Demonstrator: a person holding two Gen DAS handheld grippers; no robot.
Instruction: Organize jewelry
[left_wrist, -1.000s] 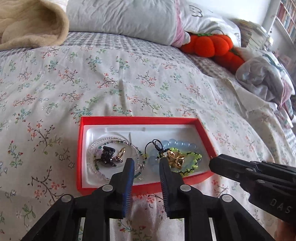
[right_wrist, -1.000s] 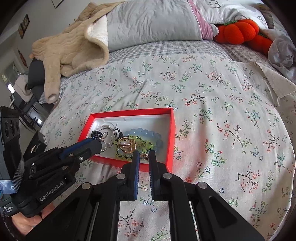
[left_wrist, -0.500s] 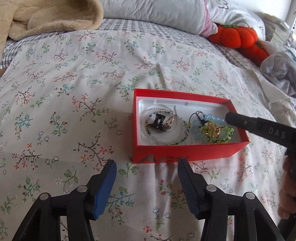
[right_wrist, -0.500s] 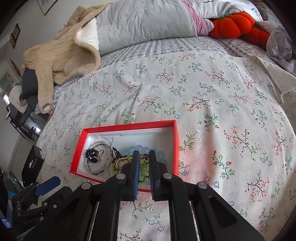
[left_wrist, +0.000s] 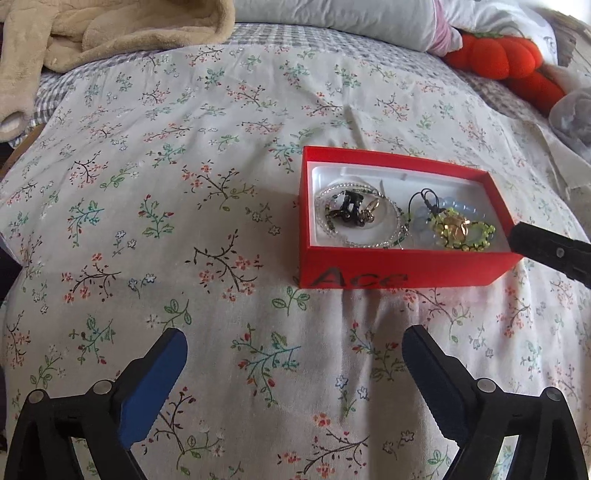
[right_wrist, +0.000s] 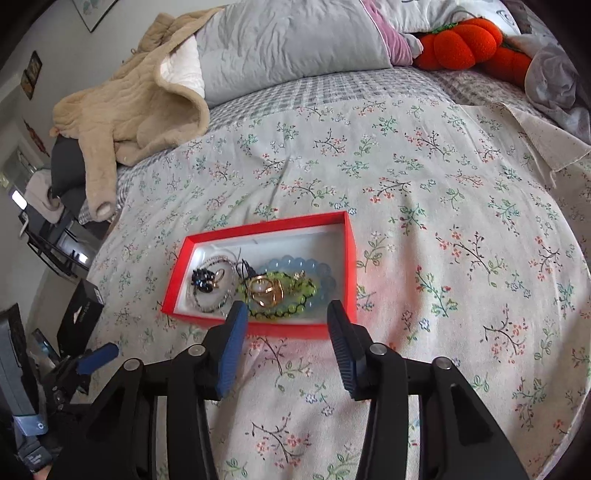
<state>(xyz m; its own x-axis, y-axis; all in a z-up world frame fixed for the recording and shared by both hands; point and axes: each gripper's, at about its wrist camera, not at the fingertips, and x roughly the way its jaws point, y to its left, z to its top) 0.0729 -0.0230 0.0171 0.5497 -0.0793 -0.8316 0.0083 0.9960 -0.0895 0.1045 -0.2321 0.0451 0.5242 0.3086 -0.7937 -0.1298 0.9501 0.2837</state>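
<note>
A red jewelry box (left_wrist: 369, 275) (right_wrist: 351, 258) with a white lining lies on the floral bedspread. Inside are a clear beaded bracelet with a black clip (left_wrist: 351, 212) (right_wrist: 207, 280), and a pale blue bead bracelet under a green beaded piece with a gold ornament (left_wrist: 458, 227) (right_wrist: 269, 291). My left gripper (left_wrist: 295, 354) is open wide and empty, pulled back well short of the box. My right gripper (right_wrist: 286, 317) is open and empty, its fingertips at the box's near edge; its tip shows in the left wrist view (left_wrist: 546, 251) by the box's right end.
A beige fleece blanket (right_wrist: 125, 110), a grey pillow (right_wrist: 288, 40) and an orange pumpkin plush (right_wrist: 465, 40) lie at the head of the bed. Rumpled cloth (right_wrist: 554, 85) lies at the far right. The bed edge drops off on the left.
Both grippers have opened from shut or nearly shut. The left gripper has drawn back and left of the box. The right gripper has risen over the box's near edge.
</note>
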